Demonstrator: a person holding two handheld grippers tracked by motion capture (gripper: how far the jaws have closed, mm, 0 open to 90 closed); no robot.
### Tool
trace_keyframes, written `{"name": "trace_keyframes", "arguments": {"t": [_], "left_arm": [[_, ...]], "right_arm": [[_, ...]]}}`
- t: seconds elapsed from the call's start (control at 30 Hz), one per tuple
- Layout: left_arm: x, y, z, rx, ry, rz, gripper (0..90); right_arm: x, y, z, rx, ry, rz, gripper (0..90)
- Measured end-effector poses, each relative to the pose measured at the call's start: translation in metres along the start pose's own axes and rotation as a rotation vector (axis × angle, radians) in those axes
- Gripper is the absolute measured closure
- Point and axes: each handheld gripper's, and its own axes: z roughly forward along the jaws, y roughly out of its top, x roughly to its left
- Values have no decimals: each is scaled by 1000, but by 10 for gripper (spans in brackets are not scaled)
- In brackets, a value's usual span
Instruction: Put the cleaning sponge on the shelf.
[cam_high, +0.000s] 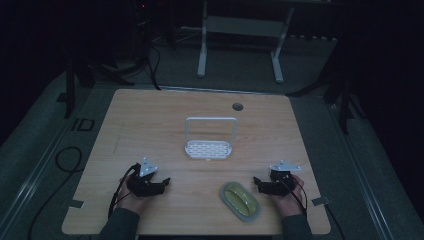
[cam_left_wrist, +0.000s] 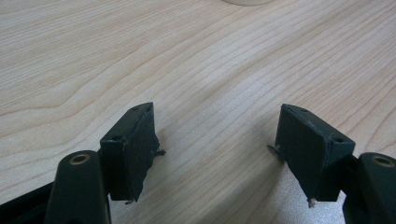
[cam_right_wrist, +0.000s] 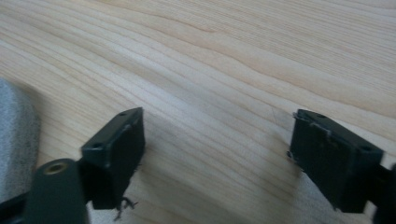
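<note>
Dim high view. Left gripper (cam_high: 161, 183) and right gripper (cam_high: 258, 183) rest on the table (cam_high: 150, 120), jaws released, empty. Yellow sponge (cam_high: 239, 197) in its grey dish (cam_high: 253, 212) near right gripper; white rack (cam_high: 209, 149) mid-table. Dish cut off in both gripper views.

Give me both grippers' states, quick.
Left gripper: open, holding nothing, over bare table.
Right gripper: open, holding nothing.
</note>
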Motion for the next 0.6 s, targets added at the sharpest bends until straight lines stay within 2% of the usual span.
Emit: {"name": "trace_keyframes", "arguments": {"t": [0.2,0.23,0.3,0.6], "left_arm": [[0,0,0,0,0,0,290],[0,0,0,0,0,0,290],[0,0,0,0,0,0,290],[0,0,0,0,0,-1,287]], "right_arm": [[4,2,-5,0,-5,-3,229],[6,6,-12,-10,-16,-1,272],[7,9,-17,-15,-6,7,332],[13,16,-37,3,-8,-14,440]]}}
